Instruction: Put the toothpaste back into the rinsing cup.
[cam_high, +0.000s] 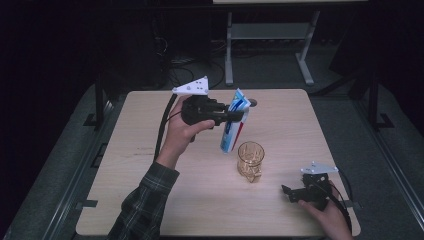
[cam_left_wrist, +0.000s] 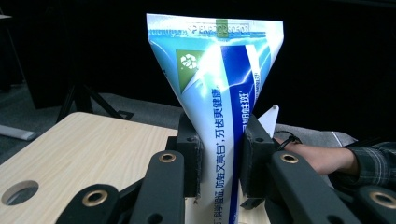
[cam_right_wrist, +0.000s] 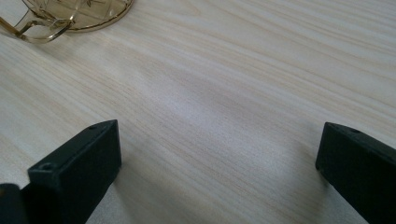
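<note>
A blue and white toothpaste tube hangs upright above the table, crimped end up, its lower end just left of an amber glass mug. My left gripper is shut on the tube's middle; in the left gripper view the tube stands squeezed between the two black pads. My right gripper rests low near the table's front right, jaws wide open over bare wood, with the mug's base and handle at that view's upper left.
The light wooden table has a round hole near its far edge, behind the tube. A desk frame and cables stand on the dark floor beyond. A person's plaid sleeve reaches in from the bottom left.
</note>
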